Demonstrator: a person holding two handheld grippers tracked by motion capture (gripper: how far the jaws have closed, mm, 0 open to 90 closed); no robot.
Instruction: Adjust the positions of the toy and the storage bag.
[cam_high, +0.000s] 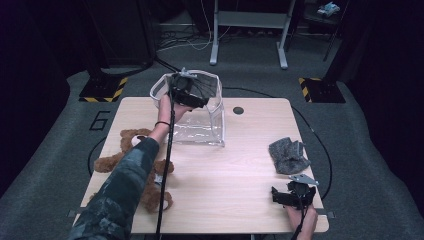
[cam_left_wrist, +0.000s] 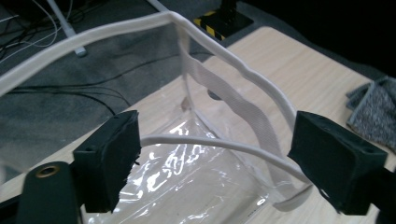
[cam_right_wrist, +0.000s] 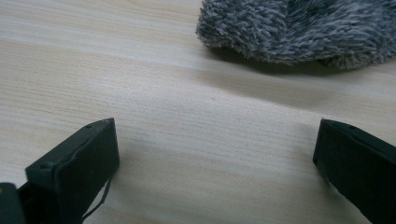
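The teddy bear (cam_high: 131, 165) lies partly under the person's left forearm, so its middle is hidden. In the right gripper view the grey fuzzy cloth (cam_right_wrist: 299, 28) is cut off by the top edge. In the left gripper view the clear bag (cam_left_wrist: 196, 154) runs past the left and bottom edges.

A light wooden table (cam_high: 250, 200) stands on grey carpet (cam_high: 380, 165) in a dark room, with a grey desk frame (cam_high: 248, 30) behind.
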